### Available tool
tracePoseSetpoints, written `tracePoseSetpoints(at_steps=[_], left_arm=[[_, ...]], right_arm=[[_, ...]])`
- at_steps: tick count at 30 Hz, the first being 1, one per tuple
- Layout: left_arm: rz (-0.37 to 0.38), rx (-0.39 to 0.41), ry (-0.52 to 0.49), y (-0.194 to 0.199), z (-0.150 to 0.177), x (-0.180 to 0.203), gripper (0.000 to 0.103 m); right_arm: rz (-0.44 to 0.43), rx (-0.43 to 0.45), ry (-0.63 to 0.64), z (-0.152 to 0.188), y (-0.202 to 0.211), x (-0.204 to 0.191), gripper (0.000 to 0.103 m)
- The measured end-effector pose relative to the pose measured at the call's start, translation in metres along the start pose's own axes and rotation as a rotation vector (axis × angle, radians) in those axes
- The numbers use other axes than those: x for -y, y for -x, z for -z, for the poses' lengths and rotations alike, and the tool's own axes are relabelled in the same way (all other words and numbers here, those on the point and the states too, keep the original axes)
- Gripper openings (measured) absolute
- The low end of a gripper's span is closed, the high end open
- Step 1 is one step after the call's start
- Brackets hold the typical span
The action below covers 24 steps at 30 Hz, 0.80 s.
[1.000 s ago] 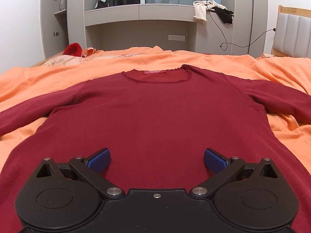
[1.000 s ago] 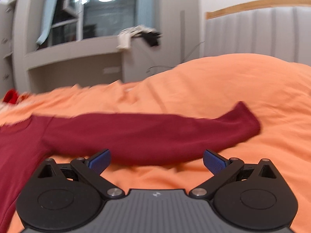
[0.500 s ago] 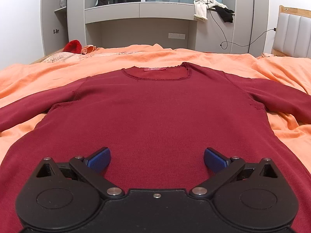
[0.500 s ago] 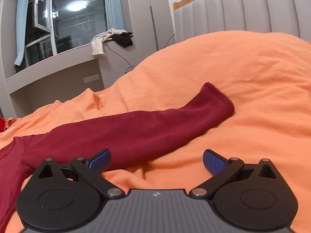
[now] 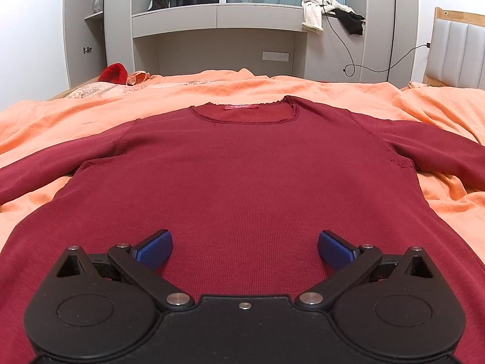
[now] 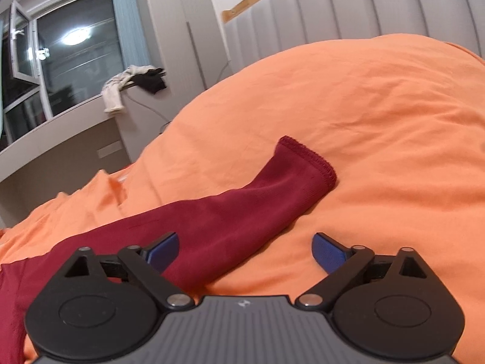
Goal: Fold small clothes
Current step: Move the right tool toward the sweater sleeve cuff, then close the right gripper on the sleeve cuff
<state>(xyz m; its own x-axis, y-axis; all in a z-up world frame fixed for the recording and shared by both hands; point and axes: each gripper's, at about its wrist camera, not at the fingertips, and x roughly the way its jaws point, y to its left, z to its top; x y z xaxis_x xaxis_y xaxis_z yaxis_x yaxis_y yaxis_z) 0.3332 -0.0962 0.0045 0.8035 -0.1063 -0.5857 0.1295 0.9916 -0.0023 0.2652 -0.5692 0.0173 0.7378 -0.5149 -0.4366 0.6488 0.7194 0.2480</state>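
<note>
A dark red long-sleeved knit top (image 5: 242,176) lies flat, front up, on an orange bed cover (image 5: 75,115), neckline at the far end and both sleeves spread out. My left gripper (image 5: 245,247) is open and empty, low over the top's lower body. In the right wrist view the top's right sleeve (image 6: 242,212) stretches across the orange cover (image 6: 379,127), its cuff (image 6: 309,159) pointing up and right. My right gripper (image 6: 245,250) is open and empty, just short of the sleeve, its left finger (image 6: 162,250) over the fabric.
A grey wall unit with a window (image 5: 218,18) stands beyond the bed, with clothes draped on its ledge (image 5: 330,12). A red item (image 5: 113,72) and pale bedding lie at the far left. A padded headboard (image 6: 348,12) rises at the right.
The right gripper has swung right along the sleeve toward its cuff and come closer. The left gripper has barely moved, tilting slightly. Both stay open.
</note>
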Motion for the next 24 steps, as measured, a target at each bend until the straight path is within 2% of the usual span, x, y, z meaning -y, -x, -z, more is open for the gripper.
tracePoseSetpoints(at_steps=[6, 10, 17, 24], left_arm=[[0.009, 0.004, 0.008, 0.0, 0.002, -0.002, 0.103], [-0.004, 0.013, -0.009, 0.0, 0.004, 0.001, 0.103], [-0.039, 0.03, -0.052, -0.001, 0.009, 0.009, 0.103], [-0.039, 0.031, -0.051, 0.0, 0.009, 0.009, 0.103]], right_arm=[[0.046, 0.011, 0.052, -0.004, -0.008, -0.008, 0.093], [0.043, 0.011, 0.056, -0.005, -0.01, -0.006, 0.093], [0.052, -0.001, 0.032, -0.009, -0.015, 0.0, 0.082], [0.056, -0.007, 0.018, -0.008, -0.018, 0.001, 0.076]])
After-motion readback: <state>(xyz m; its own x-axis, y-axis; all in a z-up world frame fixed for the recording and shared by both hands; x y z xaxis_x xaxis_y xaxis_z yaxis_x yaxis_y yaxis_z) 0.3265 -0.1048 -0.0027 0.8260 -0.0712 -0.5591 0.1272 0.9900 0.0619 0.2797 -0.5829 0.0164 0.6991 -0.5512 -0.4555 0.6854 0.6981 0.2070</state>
